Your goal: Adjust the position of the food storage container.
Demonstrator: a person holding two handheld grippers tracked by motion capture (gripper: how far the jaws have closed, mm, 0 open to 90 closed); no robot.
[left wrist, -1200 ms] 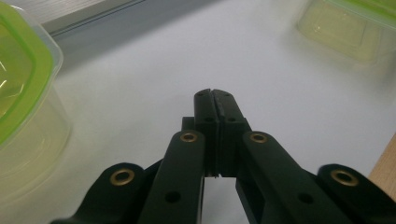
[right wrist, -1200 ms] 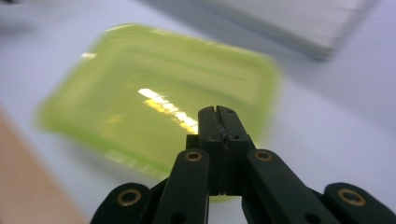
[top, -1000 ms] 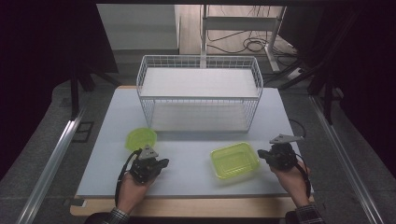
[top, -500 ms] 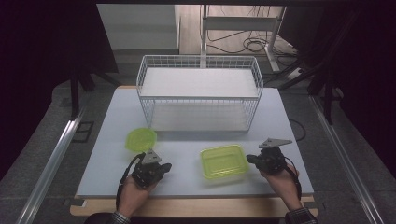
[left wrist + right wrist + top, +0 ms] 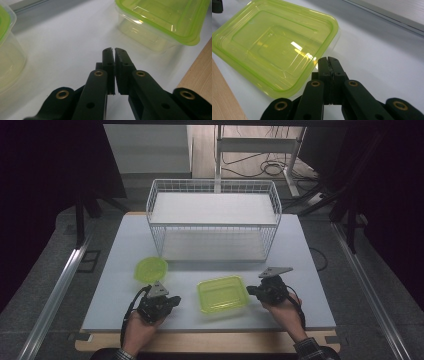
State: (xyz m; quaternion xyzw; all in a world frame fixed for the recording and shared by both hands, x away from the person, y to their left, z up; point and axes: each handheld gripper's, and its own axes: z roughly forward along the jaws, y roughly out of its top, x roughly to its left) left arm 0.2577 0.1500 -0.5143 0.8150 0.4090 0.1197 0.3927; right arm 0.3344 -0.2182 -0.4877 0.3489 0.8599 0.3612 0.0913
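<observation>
From the high view I see my right gripper [image 5: 254,291] at the right edge of the rectangular tub [image 5: 223,294], low on the table [image 5: 310,270] in front of the wire basket [image 5: 214,220], and my left gripper [image 5: 172,301] well apart on the tub's other side, near the round tub [image 5: 151,269]. My right gripper view adds the detail: jaws pressed together with nothing between, tips [image 5: 327,59] right at the green lid's [image 5: 274,45] edge, contact unclear. My left gripper view shows its jaws nearly together, a hairline gap, empty, tips [image 5: 114,50] over bare table with the rectangular tub [image 5: 160,22] ahead and the round tub [image 5: 7,50] at the frame's left.
</observation>
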